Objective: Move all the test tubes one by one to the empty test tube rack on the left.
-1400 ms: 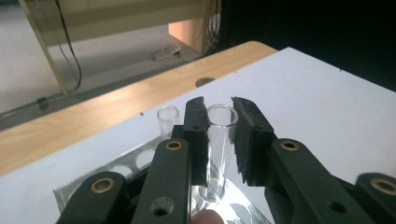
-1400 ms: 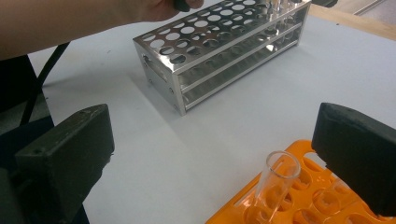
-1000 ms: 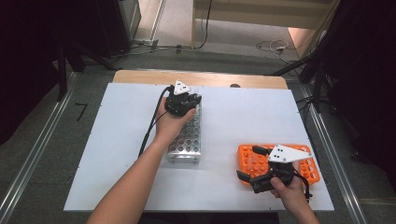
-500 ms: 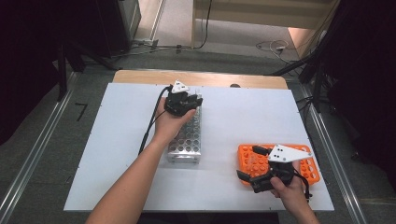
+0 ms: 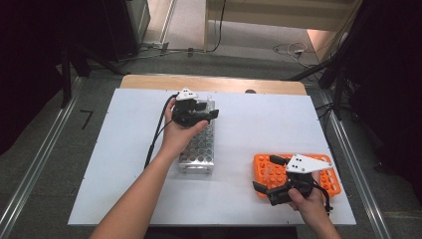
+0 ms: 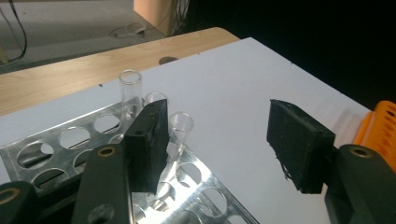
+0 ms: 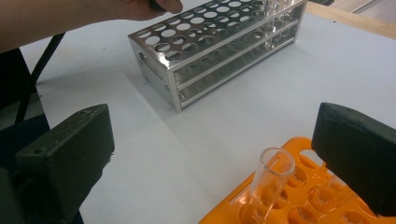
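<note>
Right gripper view, clear glass tube upright in orange rack, right gripper agape; left gripper agape too

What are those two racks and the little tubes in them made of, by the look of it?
The silver rack looks like polished metal, perhaps aluminium or steel: it is shiny, thin-walled and mirrors its surroundings. The orange rack seems moulded plastic, with a matte, even colour and rounded edges. The tube standing in it is clear and see-through, either glass or clear plastic; the pictures do not settle which.
</note>
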`<act>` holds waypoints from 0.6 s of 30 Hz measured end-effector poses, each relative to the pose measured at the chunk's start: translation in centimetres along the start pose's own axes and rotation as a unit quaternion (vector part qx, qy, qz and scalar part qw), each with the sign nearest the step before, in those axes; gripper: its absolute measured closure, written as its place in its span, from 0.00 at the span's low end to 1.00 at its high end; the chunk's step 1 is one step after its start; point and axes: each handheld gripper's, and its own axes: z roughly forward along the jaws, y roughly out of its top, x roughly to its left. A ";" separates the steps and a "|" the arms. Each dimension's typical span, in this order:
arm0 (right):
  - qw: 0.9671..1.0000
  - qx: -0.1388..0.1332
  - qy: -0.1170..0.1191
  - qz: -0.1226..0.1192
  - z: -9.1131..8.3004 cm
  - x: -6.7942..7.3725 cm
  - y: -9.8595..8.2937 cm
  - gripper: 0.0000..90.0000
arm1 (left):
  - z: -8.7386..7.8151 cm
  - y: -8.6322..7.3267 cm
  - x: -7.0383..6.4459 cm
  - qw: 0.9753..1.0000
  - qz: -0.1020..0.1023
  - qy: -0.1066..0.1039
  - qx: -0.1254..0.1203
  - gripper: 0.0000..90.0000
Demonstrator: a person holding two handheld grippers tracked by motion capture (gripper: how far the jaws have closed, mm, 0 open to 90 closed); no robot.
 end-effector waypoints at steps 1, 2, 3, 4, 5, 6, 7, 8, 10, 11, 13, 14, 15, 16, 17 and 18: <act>1.000 0.000 0.000 -0.001 0.0 0.0 0.0 0.00 | -0.2 -0.1 -0.2 1.000 0.003 -0.001 0.000 0.38; 1.000 0.000 0.000 0.000 0.0 0.0 0.0 0.00 | -0.5 -0.2 -0.4 1.000 0.004 -0.003 -0.001 0.34; 1.000 0.000 -0.001 0.000 0.0 0.0 0.0 0.00 | -0.8 -0.3 -0.6 1.000 0.002 -0.007 -0.002 0.32; 1.000 -0.001 -0.001 0.001 0.0 0.0 0.0 0.00 | -1.1 -0.4 -0.8 1.000 0.004 -0.010 -0.003 0.30; 1.000 -0.002 -0.002 0.001 0.0 -0.1 0.0 0.00 | -1.4 -0.5 -1.0 1.000 0.005 -0.012 -0.006 0.28; 1.000 -0.002 -0.002 0.000 0.0 -0.1 0.0 0.00 | -1.7 -0.7 -1.2 1.000 0.005 -0.015 -0.008 0.27; 1.000 -0.002 -0.003 0.000 -0.1 -0.1 0.0 0.00 | -1.9 -0.8 -1.4 1.000 0.005 -0.017 -0.009 0.25; 1.000 0.000 -0.004 -0.001 -0.1 -0.2 0.0 0.00 | -2.2 -1.0 -1.6 1.000 0.006 -0.018 -0.009 0.23; 1.000 0.000 -0.004 0.002 -0.1 -0.2 0.0 0.00 | -2.8 -1.2 -2.0 1.000 0.009 -0.020 -0.010 0.18; 1.000 0.000 -0.005 0.002 0.0 -0.2 0.0 0.00 | -3.1 -1.3 -2.3 1.000 0.009 -0.021 -0.010 0.16; 1.000 0.001 -0.005 0.001 0.0 -0.2 0.0 0.00 | -3.8 -1.6 -2.6 1.000 0.010 -0.023 -0.015 0.13; 1.000 0.002 -0.006 0.002 0.0 -0.2 0.0 0.00 | -4.2 -1.7 -2.8 0.999 0.012 -0.023 -0.019 0.12; 1.000 0.001 -0.006 0.002 0.0 -0.3 -0.1 0.00 | -4.5 -1.8 -3.1 0.999 0.012 -0.025 -0.022 0.11; 1.000 0.000 -0.007 0.001 0.0 -0.3 -0.1 0.00 | -4.8 -2.0 -3.3 0.999 0.016 -0.026 -0.022 0.11; 1.000 0.000 -0.007 0.001 0.0 -0.4 -0.1 0.00 | -5.2 -2.2 -3.6 0.999 0.018 -0.025 -0.024 0.10; 1.000 0.000 -0.008 0.002 -0.1 -0.4 -0.1 0.00 | -5.5 -2.4 -3.8 0.999 0.018 -0.028 -0.026 0.10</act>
